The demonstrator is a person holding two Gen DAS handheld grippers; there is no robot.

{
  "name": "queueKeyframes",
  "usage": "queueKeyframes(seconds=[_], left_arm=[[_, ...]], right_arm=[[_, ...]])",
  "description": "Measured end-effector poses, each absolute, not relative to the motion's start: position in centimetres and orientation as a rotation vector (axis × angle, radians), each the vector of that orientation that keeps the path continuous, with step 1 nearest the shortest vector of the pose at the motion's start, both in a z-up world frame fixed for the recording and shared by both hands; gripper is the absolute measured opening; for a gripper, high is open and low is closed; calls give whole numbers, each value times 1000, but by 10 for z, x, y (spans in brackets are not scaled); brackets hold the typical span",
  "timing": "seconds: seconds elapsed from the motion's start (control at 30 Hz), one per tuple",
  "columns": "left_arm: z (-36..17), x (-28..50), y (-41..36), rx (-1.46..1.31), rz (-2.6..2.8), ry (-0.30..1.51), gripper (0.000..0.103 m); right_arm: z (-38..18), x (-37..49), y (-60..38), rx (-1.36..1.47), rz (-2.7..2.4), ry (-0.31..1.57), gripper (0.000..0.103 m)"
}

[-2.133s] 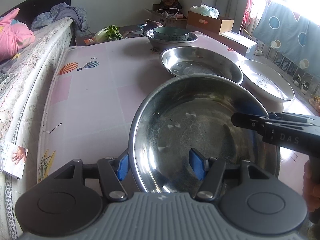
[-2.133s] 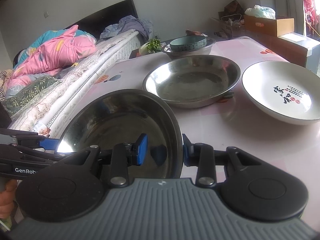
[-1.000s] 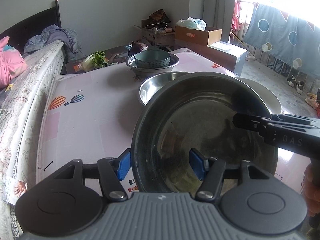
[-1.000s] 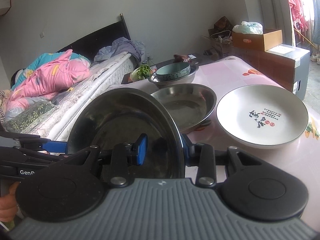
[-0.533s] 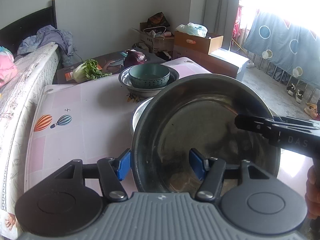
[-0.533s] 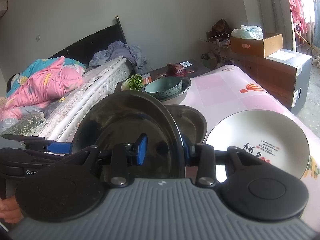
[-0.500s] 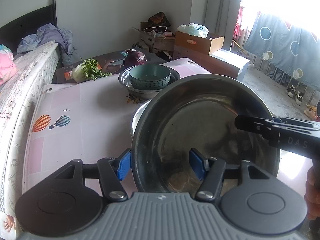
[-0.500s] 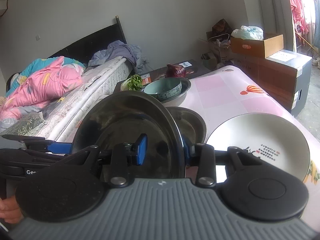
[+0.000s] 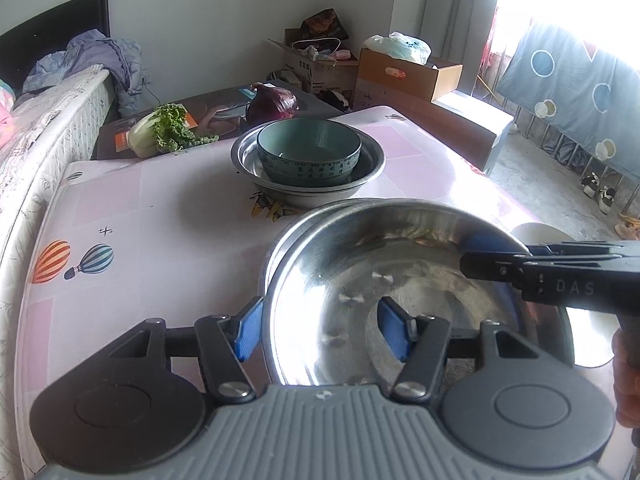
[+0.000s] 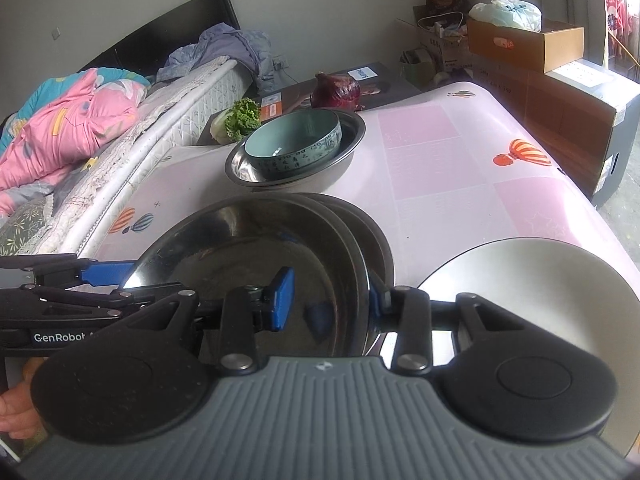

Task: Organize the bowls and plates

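Observation:
Both grippers hold one large steel basin [image 9: 400,280] by opposite rims. My left gripper [image 9: 320,326] is shut on its near-left rim; my right gripper [image 10: 330,300] is shut on its right rim [image 10: 352,264]. The basin sits low over a second steel basin [image 10: 378,240], whose rim shows just beneath it [image 9: 280,240]. A white plate [image 10: 540,292] lies on the table to the right. Farther back, a teal bowl [image 9: 308,152] sits inside a steel bowl [image 9: 372,160].
The pink patterned table [image 9: 140,220] has a bed [image 10: 80,140] along its left side. A cabbage [image 9: 160,132], a red onion [image 9: 272,104] and cardboard boxes [image 10: 520,40] lie beyond the table's far edge.
The held basin has moved forward over the second steel basin and come down from a tilted, raised pose to nearly level on top of it. Both grippers stayed shut on it.

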State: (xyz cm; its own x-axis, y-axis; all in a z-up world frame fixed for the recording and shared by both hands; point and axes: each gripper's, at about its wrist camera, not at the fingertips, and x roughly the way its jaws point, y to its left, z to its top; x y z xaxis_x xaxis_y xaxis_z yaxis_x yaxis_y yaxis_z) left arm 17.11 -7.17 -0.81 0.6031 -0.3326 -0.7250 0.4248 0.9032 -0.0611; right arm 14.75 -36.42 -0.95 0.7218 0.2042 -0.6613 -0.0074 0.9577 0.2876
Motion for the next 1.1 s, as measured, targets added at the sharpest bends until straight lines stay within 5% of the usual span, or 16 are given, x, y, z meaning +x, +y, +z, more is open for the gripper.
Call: queueKeyframes(seconds=[0.43, 0.77, 1.1], left_arm=[[3, 166, -66, 110, -402, 770, 63], [35, 93, -92, 74, -590, 642, 64], [-14, 60, -177, 61, -691, 740, 64]], right_arm=[[-13, 161, -375, 248, 74, 738, 50], [22, 78, -438, 286, 49, 544, 52], [-2, 14, -544, 361, 42, 540, 52]])
